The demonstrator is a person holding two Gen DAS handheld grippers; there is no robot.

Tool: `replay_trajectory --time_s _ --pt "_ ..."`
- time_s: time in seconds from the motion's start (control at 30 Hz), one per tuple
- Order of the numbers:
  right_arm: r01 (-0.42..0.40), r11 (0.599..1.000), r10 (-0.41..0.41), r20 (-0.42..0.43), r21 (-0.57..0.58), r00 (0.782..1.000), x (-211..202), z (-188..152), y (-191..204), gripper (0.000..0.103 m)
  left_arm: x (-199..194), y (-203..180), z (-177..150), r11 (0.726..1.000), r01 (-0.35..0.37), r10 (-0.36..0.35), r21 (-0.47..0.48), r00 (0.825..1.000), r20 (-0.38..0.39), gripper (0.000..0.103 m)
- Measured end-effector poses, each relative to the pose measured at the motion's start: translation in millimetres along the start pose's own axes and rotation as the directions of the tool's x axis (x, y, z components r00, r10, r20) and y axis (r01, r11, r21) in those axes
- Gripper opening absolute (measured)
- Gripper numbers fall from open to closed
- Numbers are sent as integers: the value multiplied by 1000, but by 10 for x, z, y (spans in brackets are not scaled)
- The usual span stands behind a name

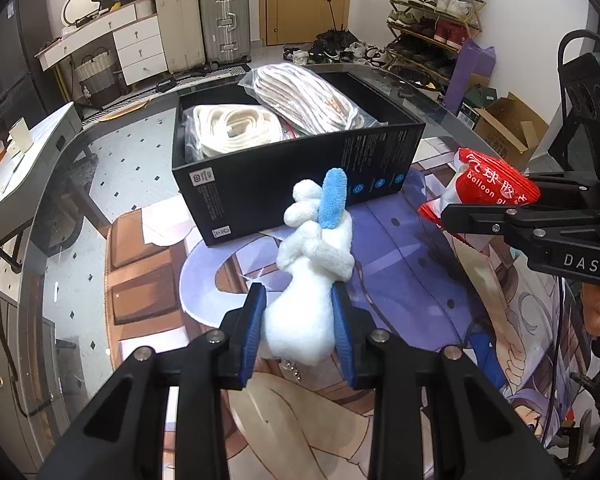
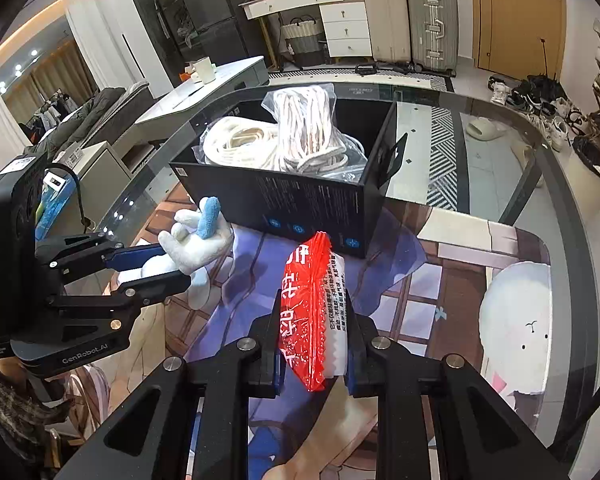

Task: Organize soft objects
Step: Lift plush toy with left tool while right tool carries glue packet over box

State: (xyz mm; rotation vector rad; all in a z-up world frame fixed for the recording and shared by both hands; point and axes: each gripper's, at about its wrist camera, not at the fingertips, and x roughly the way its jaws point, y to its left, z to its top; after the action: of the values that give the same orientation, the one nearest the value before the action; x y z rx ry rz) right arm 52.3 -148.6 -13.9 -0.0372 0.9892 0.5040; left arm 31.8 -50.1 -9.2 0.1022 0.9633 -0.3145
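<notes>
My left gripper (image 1: pixel 299 300) is shut on a white plush toy (image 1: pixel 308 280) with a blue tip, held above the mat just in front of the black box (image 1: pixel 300 164). It also shows in the right wrist view (image 2: pixel 196 240). My right gripper (image 2: pixel 314 300) is shut on a red and white balloon packet (image 2: pixel 312 304), held above the mat near the box's front right corner. The packet also shows in the left wrist view (image 1: pixel 488 188). The black box (image 2: pixel 300 204) holds two bagged bundles of white rope (image 1: pixel 236 128) (image 1: pixel 304 96).
The box stands on a printed mat (image 1: pixel 420 280) on a glass table (image 2: pixel 500 128). Suitcases (image 1: pixel 204 20), a white desk (image 1: pixel 100 36) and a shoe rack (image 1: pixel 432 12) stand in the room beyond. A white side counter (image 2: pixel 196 88) is at the left.
</notes>
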Motion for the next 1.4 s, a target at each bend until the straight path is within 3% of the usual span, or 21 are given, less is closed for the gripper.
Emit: replay_trajectory --time_s 0.5,1.4 --pt "15 999 -12 78 -44 997 -305 302 81 21 -374 95 224 999 -42 40 18 995 86 31" --pt "17 999 -11 134 -44 991 -252 944 24 21 -368 278 796 998 -55 52 16 989 140 31"
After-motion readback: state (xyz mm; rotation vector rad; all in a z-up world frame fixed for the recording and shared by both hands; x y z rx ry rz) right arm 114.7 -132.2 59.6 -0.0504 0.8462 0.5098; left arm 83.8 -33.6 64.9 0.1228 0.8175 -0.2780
